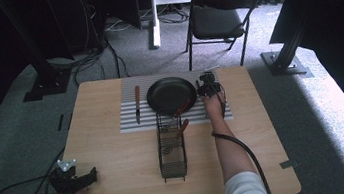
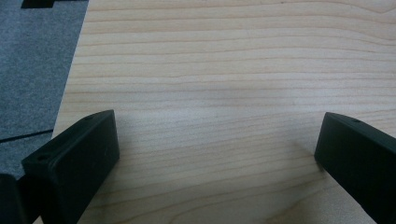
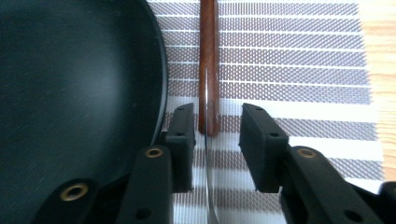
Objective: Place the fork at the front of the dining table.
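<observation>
Two tongs at a wooden bench with a pan, a knife and a wire caddy.

In the high view, the left tongs [image 1: 89,177] rest at the lower left of the bench [image 1: 117,154], while the right tongs [image 1: 207,88] sit on the striped mat [image 1: 131,125] just right of the black pan [image 1: 172,95]. A knife [image 1: 137,104] lies left of the pan, and a wire caddy [image 1: 172,150] stands below it in the frame's centre. In the left gripper view, the left tongs [image 2: 215,149] stand wide over bare wood. In the right gripper view, the right tongs [image 3: 215,144] are narrowly apart around a thin blade [image 3: 206,140] with a brown handle [image 3: 208,56], the pan [image 3: 74,93] at the left; whether the jaws touch the blade I cannot tell.
</observation>
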`<action>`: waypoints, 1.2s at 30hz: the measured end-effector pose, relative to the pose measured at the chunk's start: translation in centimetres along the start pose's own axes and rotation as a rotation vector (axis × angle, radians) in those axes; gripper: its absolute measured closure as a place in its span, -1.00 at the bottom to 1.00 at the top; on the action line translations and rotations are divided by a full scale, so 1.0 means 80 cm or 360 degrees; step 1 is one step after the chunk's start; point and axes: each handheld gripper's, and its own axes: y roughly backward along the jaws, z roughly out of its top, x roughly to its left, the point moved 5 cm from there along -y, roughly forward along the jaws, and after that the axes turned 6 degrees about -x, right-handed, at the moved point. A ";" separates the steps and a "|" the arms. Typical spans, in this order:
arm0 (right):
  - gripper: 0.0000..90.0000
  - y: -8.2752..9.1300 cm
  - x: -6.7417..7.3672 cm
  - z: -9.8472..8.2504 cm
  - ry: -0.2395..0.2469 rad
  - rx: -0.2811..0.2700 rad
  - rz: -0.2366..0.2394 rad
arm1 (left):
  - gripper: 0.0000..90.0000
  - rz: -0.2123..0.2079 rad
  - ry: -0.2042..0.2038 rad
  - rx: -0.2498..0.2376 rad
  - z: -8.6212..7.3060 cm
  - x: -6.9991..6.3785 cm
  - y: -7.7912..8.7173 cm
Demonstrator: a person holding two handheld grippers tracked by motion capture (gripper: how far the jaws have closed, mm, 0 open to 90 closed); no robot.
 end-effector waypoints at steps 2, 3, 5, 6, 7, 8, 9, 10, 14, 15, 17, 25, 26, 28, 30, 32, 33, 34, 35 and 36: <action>0.34 0.014 0.000 -0.003 0.0021 -0.0016 0.0043 | -1.00 0.0000 0.0000 0.0001 0.000 0.000 0.000; 0.33 0.021 0.000 -0.005 0.0027 -0.0036 0.0057 | -1.00 0.0000 -0.0001 0.0001 0.000 0.000 0.000; 0.31 0.031 -0.001 -0.009 0.0028 -0.0060 0.0083 | -1.00 0.0000 0.0000 0.0001 0.000 0.000 0.000; 0.31 0.036 -0.002 -0.012 0.0030 -0.0067 0.0097 | -1.00 0.0000 0.0000 0.0001 0.000 0.000 0.000; 0.31 0.036 -0.002 -0.012 0.0030 -0.0067 0.0097 | -1.00 0.0000 0.0000 0.0001 0.000 0.000 0.000; 0.31 0.051 -0.006 -0.023 -0.0005 -0.0100 0.0151 | -1.00 0.0000 0.0000 0.0001 0.000 0.000 0.000; 0.31 0.055 -0.007 -0.028 -0.0005 -0.0096 0.0173 | -1.00 0.0000 0.0000 0.0001 0.000 0.000 0.000; 0.31 0.059 -0.009 -0.034 -0.0005 -0.0095 0.0179 | -1.00 0.0000 -0.0001 0.0001 0.000 0.000 0.000; 0.50 0.065 -0.017 -0.052 0.0009 -0.0080 0.0189 | -1.00 0.0000 -0.0001 0.0001 0.000 0.000 0.000; 0.50 0.064 -0.018 -0.054 0.0010 -0.0070 0.0196 | -1.00 0.0000 -0.0001 0.0001 0.000 0.000 0.000; 0.57 0.059 -0.020 -0.060 0.0028 -0.0044 0.0179 | -1.00 0.0000 0.0000 0.0001 0.000 0.000 0.000; 0.84 0.044 -0.014 -0.064 0.0030 -0.0012 0.0196 | -1.00 0.0000 -0.0001 0.0002 0.000 0.000 0.000; 0.84 0.043 -0.015 -0.064 0.0015 -0.0010 0.0200 | -1.00 0.0000 -0.0001 0.0001 0.000 0.000 0.000; 0.84 0.042 -0.018 -0.063 -0.0014 -0.0016 0.0198 | -1.00 0.0000 -0.0001 0.0001 0.000 0.000 0.000; 0.84 0.043 -0.020 -0.063 -0.0015 -0.0018 0.0185 | -1.00 0.0000 -0.0001 0.0001 0.000 0.000 0.000; 0.83 0.043 -0.029 -0.063 -0.0041 -0.0016 0.0172 | -1.00 0.0000 -0.0001 0.0001 0.000 0.000 0.000; 0.80 0.043 -0.032 -0.064 -0.0046 -0.0014 0.0163 | -1.00 0.0000 -0.0001 0.0002 0.000 0.000 0.000; 0.74 0.043 -0.035 -0.065 -0.0058 -0.0017 0.0165 | -1.00 0.0000 -0.0001 0.0002 0.000 0.000 0.000; 0.74 0.043 -0.035 -0.065 -0.0058 -0.0017 0.0165 | -1.00 0.0000 -0.0001 0.0002 0.000 0.000 0.000; 0.63 0.046 -0.040 -0.068 -0.0083 -0.0024 0.0168 | -1.00 0.0000 -0.0001 0.0002 0.000 0.000 0.000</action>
